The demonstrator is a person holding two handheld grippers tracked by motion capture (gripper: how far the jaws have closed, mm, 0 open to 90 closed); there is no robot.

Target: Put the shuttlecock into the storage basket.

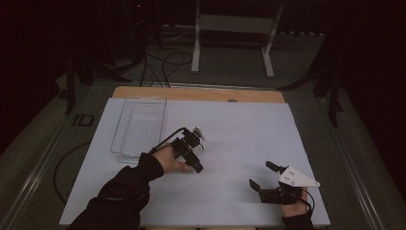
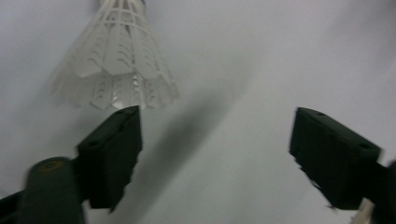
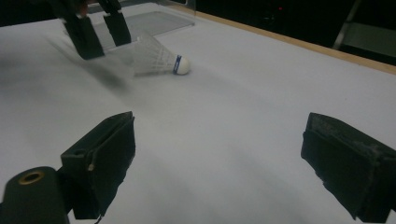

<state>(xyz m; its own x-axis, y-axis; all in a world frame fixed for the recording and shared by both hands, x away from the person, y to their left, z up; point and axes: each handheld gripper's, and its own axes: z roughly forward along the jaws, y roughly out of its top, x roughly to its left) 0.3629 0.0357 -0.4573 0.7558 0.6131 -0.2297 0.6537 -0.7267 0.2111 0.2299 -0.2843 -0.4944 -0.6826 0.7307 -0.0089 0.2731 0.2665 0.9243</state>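
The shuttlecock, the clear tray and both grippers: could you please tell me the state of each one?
shuttlecock: lying on its side on the white table, not gripped.
clear tray: flat on the table, looks empty.
left gripper: jaws apart, beside the shuttlecock's skirt, nothing between them.
right gripper: jaws wide apart, empty.

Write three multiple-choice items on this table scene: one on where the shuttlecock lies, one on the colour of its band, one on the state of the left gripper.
1. Where does the shuttlecock lie?
A. in the clear tray
B. on the white table top, just beyond the left gripper
C. between the right gripper's jaws

2. What colour is the band by its cork?
A. blue
B. red
C. green

3. How does the left gripper stand?
A. shut on the shuttlecock
B. shut on nothing
C. open, nothing between its jaws

Key: 1 B, it lies on its side on the table top, outside the tray; 2 A, the right gripper view shows a blue ring; 3 C, its own view shows bare table between its jaws.
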